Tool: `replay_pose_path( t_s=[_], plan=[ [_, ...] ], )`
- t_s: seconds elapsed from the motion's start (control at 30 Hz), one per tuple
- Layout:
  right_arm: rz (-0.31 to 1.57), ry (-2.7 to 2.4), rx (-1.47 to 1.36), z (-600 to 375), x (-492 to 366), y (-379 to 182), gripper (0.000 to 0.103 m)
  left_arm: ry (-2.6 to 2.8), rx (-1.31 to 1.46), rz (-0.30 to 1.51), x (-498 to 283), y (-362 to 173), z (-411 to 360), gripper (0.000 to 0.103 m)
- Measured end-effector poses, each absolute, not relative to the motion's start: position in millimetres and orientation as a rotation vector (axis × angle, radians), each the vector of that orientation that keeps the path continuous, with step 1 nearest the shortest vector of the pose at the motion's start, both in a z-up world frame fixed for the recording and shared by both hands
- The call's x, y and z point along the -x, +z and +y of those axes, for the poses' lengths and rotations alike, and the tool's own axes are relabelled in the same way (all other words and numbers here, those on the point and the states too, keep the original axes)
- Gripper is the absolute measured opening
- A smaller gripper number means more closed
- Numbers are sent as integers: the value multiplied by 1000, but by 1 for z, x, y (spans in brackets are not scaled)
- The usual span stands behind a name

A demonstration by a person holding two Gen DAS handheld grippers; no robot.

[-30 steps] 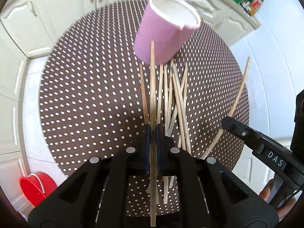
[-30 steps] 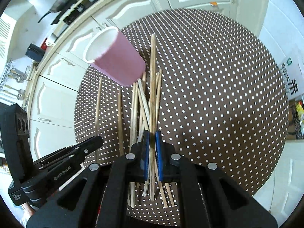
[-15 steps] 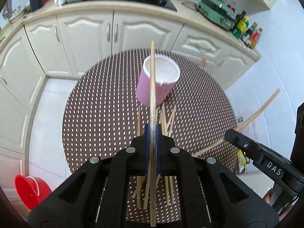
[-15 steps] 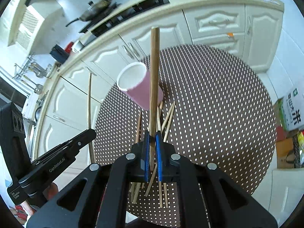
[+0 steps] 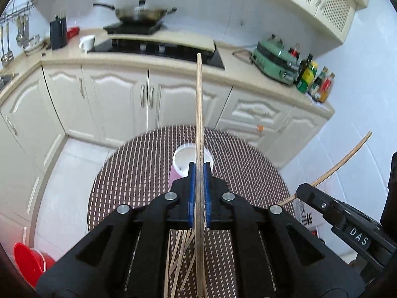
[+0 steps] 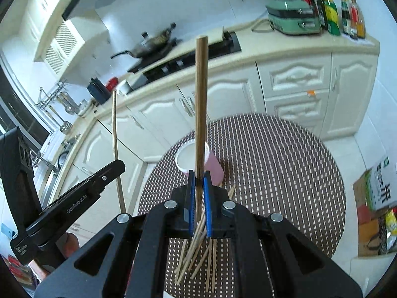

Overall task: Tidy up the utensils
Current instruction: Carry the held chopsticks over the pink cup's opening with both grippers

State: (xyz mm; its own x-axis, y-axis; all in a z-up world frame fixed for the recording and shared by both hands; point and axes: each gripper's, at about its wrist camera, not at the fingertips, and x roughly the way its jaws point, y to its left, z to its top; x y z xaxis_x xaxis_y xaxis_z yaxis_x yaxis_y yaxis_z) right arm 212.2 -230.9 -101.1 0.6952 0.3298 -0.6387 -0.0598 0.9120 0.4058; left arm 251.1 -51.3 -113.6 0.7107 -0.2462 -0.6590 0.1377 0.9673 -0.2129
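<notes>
My left gripper [image 5: 198, 171] is shut on a wooden chopstick [image 5: 199, 114] that points up and away, high above the table. My right gripper [image 6: 198, 178] is shut on another chopstick [image 6: 200, 104], also raised. A pink cup [image 5: 182, 167] with a white inside stands upright on the round dotted table [image 5: 139, 171]; it also shows in the right wrist view [image 6: 213, 167]. Several loose chopsticks [image 6: 198, 253] lie on the table below both grippers. The right gripper [image 5: 335, 211] shows at the left view's right edge, and the left gripper [image 6: 82, 193] at the right view's left.
Cream kitchen cabinets [image 5: 111, 101] and a counter with a stove [image 5: 161, 47] stand behind the table. A red bucket [image 5: 29, 260] sits on the floor at left. Boxes [image 6: 377, 193] sit on the floor at right.
Both grippers have risen from the pile with a chopstick each and tilted up toward the counter. The cup now looks small and far below.
</notes>
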Motion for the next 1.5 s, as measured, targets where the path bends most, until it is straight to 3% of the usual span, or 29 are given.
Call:
replay_pose_path(
  t_s=[0.57,1.5],
  plan=[
    [702,241,-343,-232,-265,-80,6,-213,203,572,-307,-71,-68,7],
    [981,258,-351,-208,-385,-179,6,-184,191,771,-423,-180,-70,7]
  ],
)
